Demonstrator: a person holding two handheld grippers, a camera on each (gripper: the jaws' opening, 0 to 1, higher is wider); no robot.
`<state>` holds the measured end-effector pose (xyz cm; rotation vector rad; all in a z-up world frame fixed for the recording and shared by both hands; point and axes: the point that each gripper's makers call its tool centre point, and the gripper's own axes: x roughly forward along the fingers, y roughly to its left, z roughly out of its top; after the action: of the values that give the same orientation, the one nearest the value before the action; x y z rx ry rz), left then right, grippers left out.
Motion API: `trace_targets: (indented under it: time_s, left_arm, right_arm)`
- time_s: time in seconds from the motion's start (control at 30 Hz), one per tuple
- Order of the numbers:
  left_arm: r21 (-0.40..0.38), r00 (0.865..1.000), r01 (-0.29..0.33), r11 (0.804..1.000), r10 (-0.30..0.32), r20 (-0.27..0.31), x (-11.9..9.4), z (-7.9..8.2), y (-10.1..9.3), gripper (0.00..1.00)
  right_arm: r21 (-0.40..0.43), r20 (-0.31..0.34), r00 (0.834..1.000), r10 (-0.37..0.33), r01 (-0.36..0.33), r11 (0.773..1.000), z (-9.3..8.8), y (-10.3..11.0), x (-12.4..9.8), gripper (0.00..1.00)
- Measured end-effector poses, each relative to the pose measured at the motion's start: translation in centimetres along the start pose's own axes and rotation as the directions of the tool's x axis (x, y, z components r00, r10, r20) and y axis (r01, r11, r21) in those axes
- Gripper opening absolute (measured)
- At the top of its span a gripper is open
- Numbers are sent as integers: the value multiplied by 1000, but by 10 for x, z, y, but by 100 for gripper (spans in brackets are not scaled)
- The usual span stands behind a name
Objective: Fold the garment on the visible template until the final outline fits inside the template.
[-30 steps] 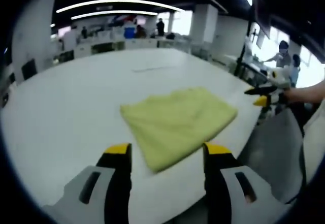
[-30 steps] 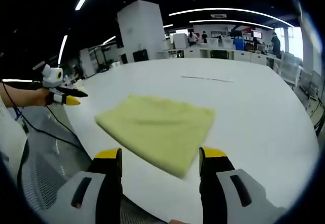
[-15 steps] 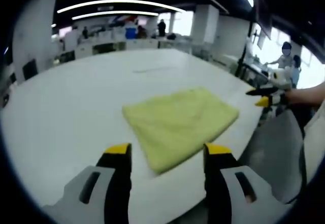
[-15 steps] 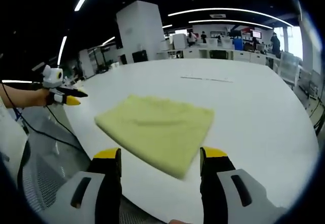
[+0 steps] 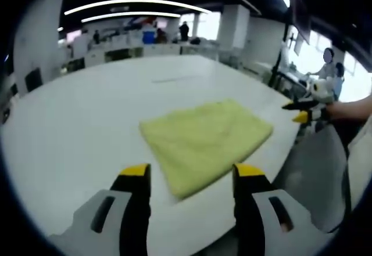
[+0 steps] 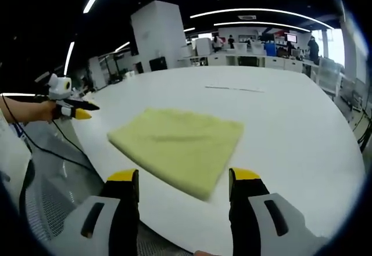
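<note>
Yellow-tipped and spread apart, the jaws of my left gripper (image 5: 185,172) are hanging empty over the near edge of the white table (image 5: 70,122), gripping nothing. Just ahead of them, between and a little beyond the tips, the pale yellow garment (image 5: 204,139) is lying flat on the tabletop as a folded rectangle, one corner pointing back toward me. Off to the right of this gripper, past the table's edge, my right gripper (image 5: 301,110) is coming into the left gripper view, held out level in my hand.

In the right gripper view, my left gripper (image 6: 74,110) is showing far to the left, beyond the table's rim. The garment (image 6: 177,147) is sitting just ahead of my right gripper (image 6: 183,177), whose jaws are also standing wide and empty over the table (image 6: 302,134). A thin dark line (image 6: 232,88) is lying on the tabletop well beyond the cloth.

Compared with a second ago, almost nothing is changing: the cloth is keeping its shape and place, and both grippers are hovering as before, with only a slight drift of the views.
</note>
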<state>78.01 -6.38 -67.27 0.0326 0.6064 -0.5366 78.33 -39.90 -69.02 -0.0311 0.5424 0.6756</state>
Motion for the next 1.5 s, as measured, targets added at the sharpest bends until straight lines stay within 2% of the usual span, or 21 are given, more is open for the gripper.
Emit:
trace_targets:
  time_s: [0.33,0.53,0.67,1.2,1.5]
  left_arm:
    - [-9,1000,-9,1000,9,14,-4,1,7,52]
    - [-15,1000,2,1000,-2,7,-4,0,6,53]
    - [-14,1000,8,1000,-8,5,-3,4,8,53]
    - [8,999,48,999,-48,-13,6,10,6,53]
    - [8,999,50,999,-49,-6,5,10,8,53]
  right_arm:
    - [2,-6,1000,-8,8,1000,2,1,4,62]
    - [18,37,999,-36,36,999,16,0,6,62]
    - [20,46,998,-45,44,999,19,-2,7,62]
    - [76,74,992,-103,97,992,21,-12,2,61]
    - [74,65,992,-111,106,992,16,-12,-2,61]
